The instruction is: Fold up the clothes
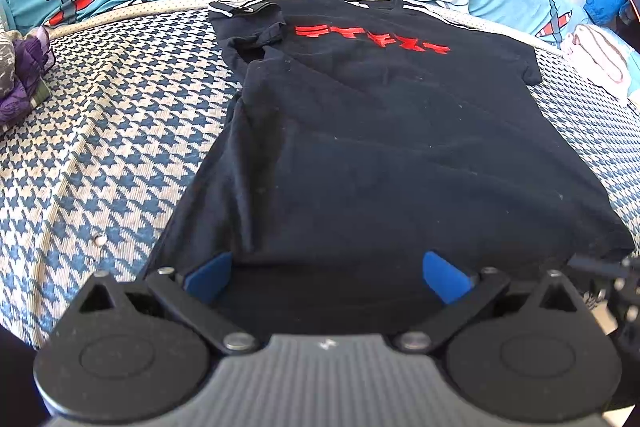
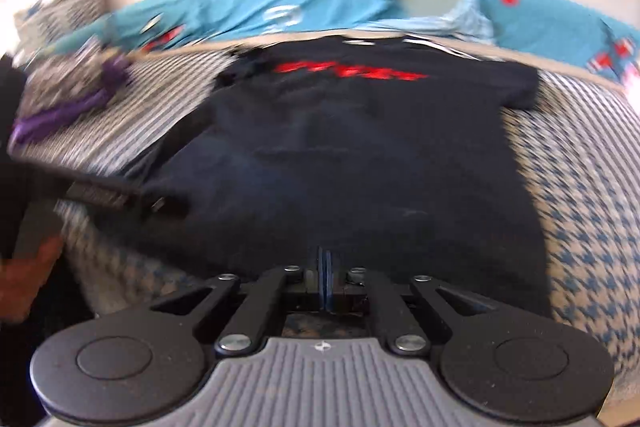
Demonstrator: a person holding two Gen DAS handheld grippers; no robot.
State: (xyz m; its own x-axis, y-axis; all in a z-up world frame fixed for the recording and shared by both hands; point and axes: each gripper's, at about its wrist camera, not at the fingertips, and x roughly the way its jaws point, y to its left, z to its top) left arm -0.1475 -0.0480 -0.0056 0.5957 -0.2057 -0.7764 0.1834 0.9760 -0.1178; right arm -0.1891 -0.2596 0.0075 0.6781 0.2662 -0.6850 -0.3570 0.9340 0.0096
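shirt: black T-shirt (image 1: pixel 380 147) flat on bed (image 1: pixel 100 147), left sleeve (image 1: pixel 256 35) tucked in; bottom-up fold pending.
left tongs (image 1: pixel 326 277): wide, empty, at hem.
right tongs (image 2: pixel 325 279): closed; whether pinching hem, cannot tell.

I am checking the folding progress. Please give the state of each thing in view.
T-shirt: spread flat on the bed, one sleeve folded in.
Left claw: open, over the shirt's hem.
Right claw: shut; whether on cloth is unclear.
Towel: folded.
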